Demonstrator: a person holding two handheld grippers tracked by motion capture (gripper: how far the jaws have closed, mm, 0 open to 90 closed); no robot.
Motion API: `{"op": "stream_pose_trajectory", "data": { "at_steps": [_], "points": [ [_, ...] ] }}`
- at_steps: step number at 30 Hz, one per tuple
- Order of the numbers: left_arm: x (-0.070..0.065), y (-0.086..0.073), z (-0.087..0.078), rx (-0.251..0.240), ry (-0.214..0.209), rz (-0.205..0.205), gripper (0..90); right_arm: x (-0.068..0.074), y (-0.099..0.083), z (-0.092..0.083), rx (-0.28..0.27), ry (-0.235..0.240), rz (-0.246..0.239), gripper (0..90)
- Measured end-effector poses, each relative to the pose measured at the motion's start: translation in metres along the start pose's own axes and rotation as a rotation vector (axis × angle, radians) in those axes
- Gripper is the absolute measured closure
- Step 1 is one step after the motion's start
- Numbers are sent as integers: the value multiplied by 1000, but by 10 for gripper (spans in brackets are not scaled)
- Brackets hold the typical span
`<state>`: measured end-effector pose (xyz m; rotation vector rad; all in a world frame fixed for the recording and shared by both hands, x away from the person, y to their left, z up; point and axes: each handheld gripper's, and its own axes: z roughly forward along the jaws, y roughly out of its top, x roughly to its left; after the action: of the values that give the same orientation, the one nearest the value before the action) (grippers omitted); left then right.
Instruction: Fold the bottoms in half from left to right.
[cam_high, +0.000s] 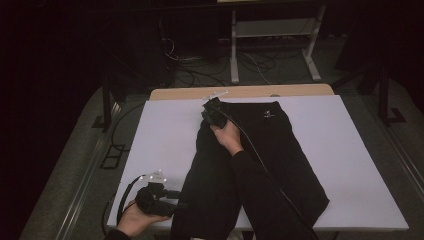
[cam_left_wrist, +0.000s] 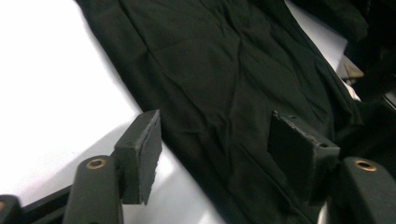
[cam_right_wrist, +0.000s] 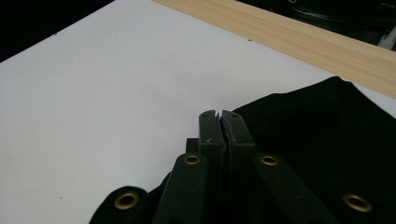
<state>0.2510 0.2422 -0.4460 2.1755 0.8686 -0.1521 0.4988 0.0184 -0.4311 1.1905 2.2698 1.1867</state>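
**Two grippers at the black trousers, one closed and one open**

The black trousers (cam_high: 260, 160) lie flat on the white board (cam_high: 350, 150), waist to the far side. The right gripper (cam_high: 212, 112) sits at the far left corner of the waist, probably to lift that edge. In the right gripper view its jaws are pressed together; whether cloth is between them I cannot tell. The left gripper (cam_left_wrist: 215, 149) waits at the near leg, jaws wide apart and holding nothing. The high view shows the wooden table edge (cam_high: 240, 92).
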Motion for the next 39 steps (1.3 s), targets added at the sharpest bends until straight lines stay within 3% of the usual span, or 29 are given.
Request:
{"op": "stream_pose_trajectory", "data": {
  "at_steps": [5, 6, 9, 12, 14, 22, 33, 39],
  "points": [
    [-2, -1, 1, 16, -6, 4, 539, 3, -1, 2, 2, 4, -8, 861],
    [-3, -1, 2, 16, 4, 12, 575, 4, -1, 2, 2, 5, -7, 861],
    [-6, -1, 2, 35, 56, 89, 675, 4, -1, 2, -2, 5, -6, 861],
    [-8, 1, 3, 54, 108, 108, 807, 4, 0, 0, -4, 5, -6, 861],
    [-8, 1, 3, 60, 105, 122, 876, 4, 0, -1, -6, 5, -6, 861],
    [-7, 5, 3, 87, 97, 82, 888, 1, 3, -5, -8, 7, -4, 862],
    [-11, 10, -2, 74, 87, 109, 889, -8, 8, -13, 10, 31, -4, 863],
    [-16, 16, -6, 60, 70, 152, 888, -14, 10, -20, 23, 32, -2, 863]
  ]
}}
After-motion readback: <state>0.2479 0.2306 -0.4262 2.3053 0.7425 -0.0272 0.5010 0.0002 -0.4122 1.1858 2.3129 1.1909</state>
